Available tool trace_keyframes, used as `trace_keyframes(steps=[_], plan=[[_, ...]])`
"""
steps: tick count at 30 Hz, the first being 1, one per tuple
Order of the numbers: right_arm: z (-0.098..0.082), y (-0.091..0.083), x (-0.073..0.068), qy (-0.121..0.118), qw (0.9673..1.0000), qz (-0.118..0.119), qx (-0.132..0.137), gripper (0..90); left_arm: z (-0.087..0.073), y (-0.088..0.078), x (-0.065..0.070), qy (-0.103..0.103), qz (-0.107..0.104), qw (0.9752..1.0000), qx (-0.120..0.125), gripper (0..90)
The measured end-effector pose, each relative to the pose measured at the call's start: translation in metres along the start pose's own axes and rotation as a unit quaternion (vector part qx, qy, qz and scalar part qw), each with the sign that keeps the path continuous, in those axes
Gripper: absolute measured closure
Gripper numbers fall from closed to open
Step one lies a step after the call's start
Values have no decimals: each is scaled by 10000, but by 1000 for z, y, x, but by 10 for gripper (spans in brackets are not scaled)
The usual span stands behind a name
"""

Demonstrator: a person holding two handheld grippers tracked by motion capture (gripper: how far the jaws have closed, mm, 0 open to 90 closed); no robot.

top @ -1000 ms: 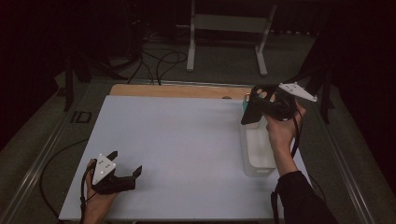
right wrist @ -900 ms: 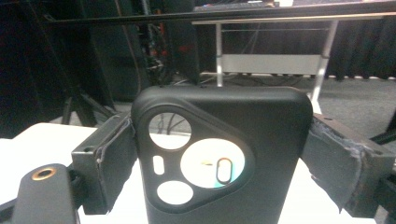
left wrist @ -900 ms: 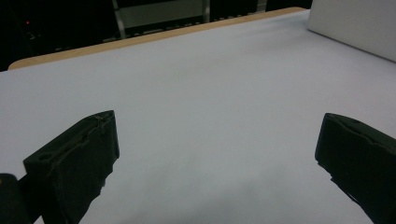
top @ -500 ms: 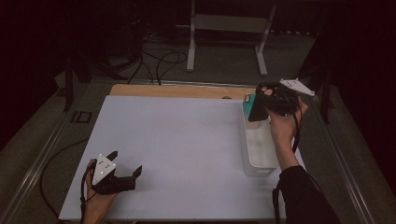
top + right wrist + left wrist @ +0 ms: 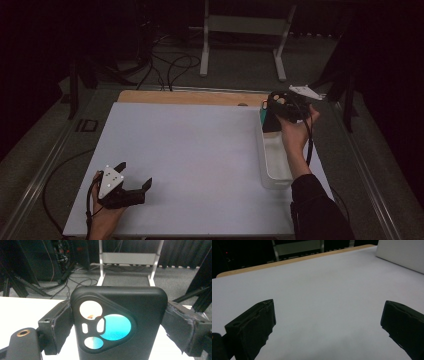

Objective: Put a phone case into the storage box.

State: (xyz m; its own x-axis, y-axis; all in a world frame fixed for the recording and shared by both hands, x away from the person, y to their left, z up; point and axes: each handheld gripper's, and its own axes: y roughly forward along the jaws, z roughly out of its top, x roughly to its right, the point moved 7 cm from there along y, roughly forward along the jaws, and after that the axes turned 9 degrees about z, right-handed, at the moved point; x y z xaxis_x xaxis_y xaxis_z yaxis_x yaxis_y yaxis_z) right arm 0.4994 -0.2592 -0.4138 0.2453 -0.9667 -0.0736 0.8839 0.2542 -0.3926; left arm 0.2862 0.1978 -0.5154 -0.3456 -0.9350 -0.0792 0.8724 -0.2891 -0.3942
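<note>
Phone case (image 5: pixel 117 322) upright between right gripper (image 5: pixel 117 325) fingers (image 5: pixel 58 327)

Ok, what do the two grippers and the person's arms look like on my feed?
Both are black handheld units. The left gripper carries a pale grey three-cornered plate with dark dots; the right gripper has a similar plate and a black cable running down the forearm. Their jaws are chunky black blocks with worn, padded faces. The right arm wears a dark sleeve.

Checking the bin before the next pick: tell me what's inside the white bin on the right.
The white bin looks bare where its floor shows in the high view. Its far end is covered by the right claw, shut on a black phone case, and the person's hand, so that part stays unseen.
</note>
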Motion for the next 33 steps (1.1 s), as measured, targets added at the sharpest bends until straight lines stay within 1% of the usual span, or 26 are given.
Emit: trace_keyframes(steps=[1, 3, 6, 8, 17, 20, 24, 28, 31, 33], plan=[[0, 0, 0, 0, 10000, 0, 0, 138, 0, 0, 0, 0, 0, 10000, 0, 3], [-5, 7, 1, 36, 9999, -39, -98, 137, 0, -1, -1, -16, 13, 10000, 13, 3], [-9, 12, 2, 56, 9999, -54, -153, 137, 0, -1, -1, -19, 12, 10000, 13, 3], [-14, 18, 3, 137, 9996, -66, -252, 135, 0, 0, 0, -13, -1, 10000, 12, 3], [-29, 33, 7, 237, 9984, -218, -460, 132, 0, 0, 0, -26, -5, 10000, 7, 4], [-32, 36, 8, 228, 9982, -275, -488, 132, -1, 0, 0, -21, -6, 10000, -2, 4], [-34, 40, 7, 177, 9982, -281, -506, 131, -1, 0, 0, -32, -5, 10000, 3, 4], [-35, 43, 7, 182, 9982, -236, -518, 129, -1, 0, 0, -35, -5, 10000, -3, 4], [-37, 45, 8, 178, 9980, -246, -561, 128, -1, 0, 0, -10, -10, 10000, -11, 4], [-38, 47, 7, 160, 9982, -237, -536, 127, -1, 0, 0, -15, -10, 10000, -12, 4]])
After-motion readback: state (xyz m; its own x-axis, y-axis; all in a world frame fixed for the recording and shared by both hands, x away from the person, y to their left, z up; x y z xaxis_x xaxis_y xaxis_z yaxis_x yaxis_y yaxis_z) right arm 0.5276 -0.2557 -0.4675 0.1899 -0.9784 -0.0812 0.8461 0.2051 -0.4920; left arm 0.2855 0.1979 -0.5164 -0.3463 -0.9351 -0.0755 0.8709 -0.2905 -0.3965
